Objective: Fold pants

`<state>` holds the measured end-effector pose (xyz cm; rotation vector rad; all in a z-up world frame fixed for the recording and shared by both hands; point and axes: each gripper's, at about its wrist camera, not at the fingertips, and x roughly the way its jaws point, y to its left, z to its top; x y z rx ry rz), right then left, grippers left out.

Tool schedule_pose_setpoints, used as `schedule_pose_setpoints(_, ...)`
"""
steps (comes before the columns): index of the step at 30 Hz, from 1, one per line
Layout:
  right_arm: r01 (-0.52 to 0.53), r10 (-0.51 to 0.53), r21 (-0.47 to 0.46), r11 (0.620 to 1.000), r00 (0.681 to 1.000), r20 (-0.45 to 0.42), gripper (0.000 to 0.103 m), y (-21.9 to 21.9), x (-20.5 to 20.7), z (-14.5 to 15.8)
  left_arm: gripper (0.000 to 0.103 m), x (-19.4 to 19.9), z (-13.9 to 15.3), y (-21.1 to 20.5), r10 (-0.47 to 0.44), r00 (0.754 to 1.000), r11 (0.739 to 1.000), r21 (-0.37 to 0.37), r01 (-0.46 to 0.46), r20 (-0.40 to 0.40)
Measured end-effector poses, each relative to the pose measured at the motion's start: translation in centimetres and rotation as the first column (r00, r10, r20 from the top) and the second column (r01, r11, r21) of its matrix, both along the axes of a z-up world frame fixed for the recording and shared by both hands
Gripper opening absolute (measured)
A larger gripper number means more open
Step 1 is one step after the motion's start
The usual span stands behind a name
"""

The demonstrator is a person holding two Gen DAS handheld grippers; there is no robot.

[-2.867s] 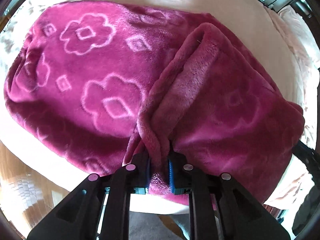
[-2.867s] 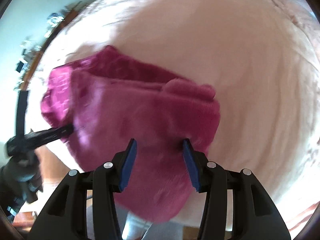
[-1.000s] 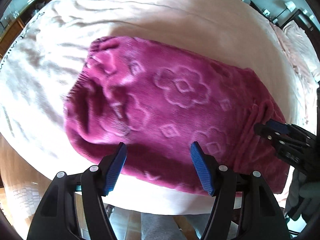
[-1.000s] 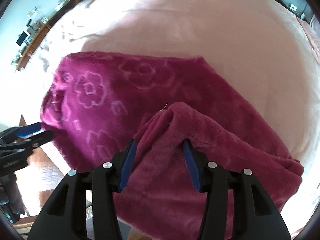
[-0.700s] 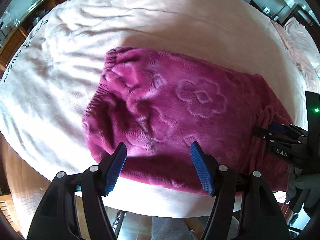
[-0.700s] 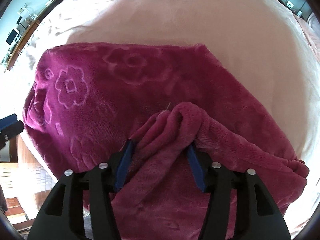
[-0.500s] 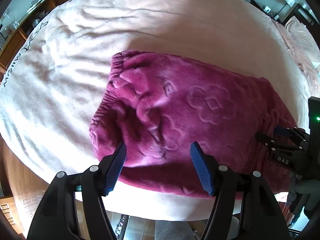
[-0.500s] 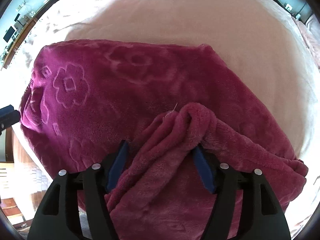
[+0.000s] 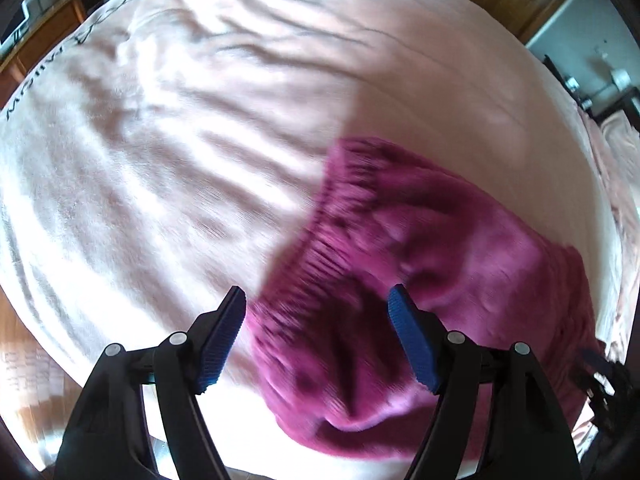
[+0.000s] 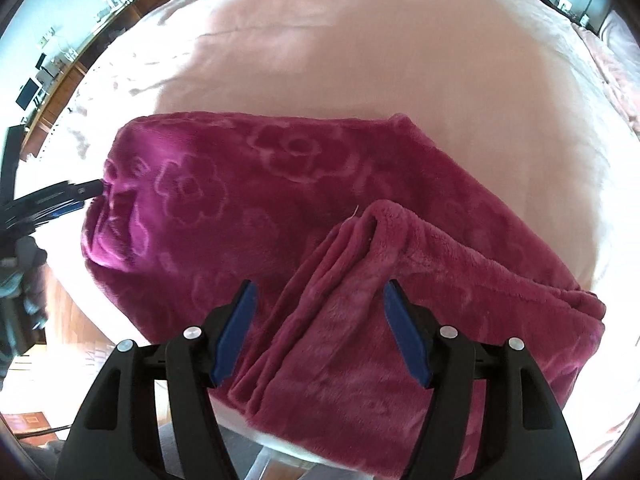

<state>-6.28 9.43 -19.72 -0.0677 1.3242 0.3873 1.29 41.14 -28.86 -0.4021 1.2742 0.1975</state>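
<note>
Magenta fleece pants [image 10: 280,208], embossed with flower outlines, folded into a thick bundle on a pale pink bedspread [image 10: 380,60], near the bed's front edge. From the right wrist view: sharp picture, pants lying broad across the middle, a rolled hem fold [image 10: 376,216] rising on top just beyond the right gripper [image 10: 318,330]. Blue-padded fingers [image 10: 236,330] spread wide, hovering above that fold with fleece seen between them, pads clear of the cloth on both sides. Far left in the same view, the left gripper [image 10: 60,200] seen side-on as a dark blur at the bundle's end, right by the fleece; contact not readable. From the left wrist view: heavy motion blur, but the gathered elastic waistband [image 9: 336,220] visible here alone, ribbed and curving along the bundle's left end. Left gripper [image 9: 316,336] over that waistband end, fingers [image 9: 410,338] apart and opening wider, fleece below and between them, probably ungripped, though blur leaves that uncertain. Also only in this view: dark lettering [image 9: 20,96] printed along the bedspread's far left border, and wrinkles [image 9: 180,140] running across the sunlit cloth. Wooden furniture [image 10: 68,72] with small objects along the room's left wall, clearer from the right wrist.
</note>
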Motion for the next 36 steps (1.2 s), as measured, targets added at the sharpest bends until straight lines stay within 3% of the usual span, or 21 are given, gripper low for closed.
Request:
schedule_pose_setpoints(7,-0.002,0.002,0.020,1.000,1.000,0.002,0.068,-0.5,-0.3,1.4,0.076,2.0,-3.8,1.6,-0.037,0.999,0.992,-0.119,0.032,-0.038)
schedule_pose_setpoints(11,0.003,-0.003,0.010,1.000,1.000,-0.010,0.068,-1.6,-0.5,1.3,0.088,2.6,-5.6,1.8,-0.057,0.997,0.989,-0.140,0.049,-0.051)
schedule_pose_setpoints(18,0.028,-0.028,0.003,1.000,0.999,-0.018,0.068,-2.7,-0.2,1.2,0.090,3.4,-6.7,2.0,-0.044,0.997,0.982,-0.184,0.033,-0.057)
schedule_pose_setpoints(26,0.060,-0.060,0.009,0.998,0.998,-0.006,0.068,-4.0,0.3,1.3,0.045,3.5,-5.4,2.0,-0.062,0.998,0.967,-0.250,0.052,-0.031)
schedule_pose_setpoints(29,0.066,-0.067,0.028,0.997,0.998,0.012,0.068,-4.6,0.5,1.8,0.037,3.2,-4.2,1.4,-0.065,0.997,0.972,-0.227,0.057,-0.028)
schedule_pose_setpoints(36,0.056,-0.061,0.055,0.997,0.994,0.096,0.068,-7.9,0.4,4.3,0.033,1.3,-0.8,-1.8,-0.049,0.999,0.993,-0.106,0.047,-0.014)
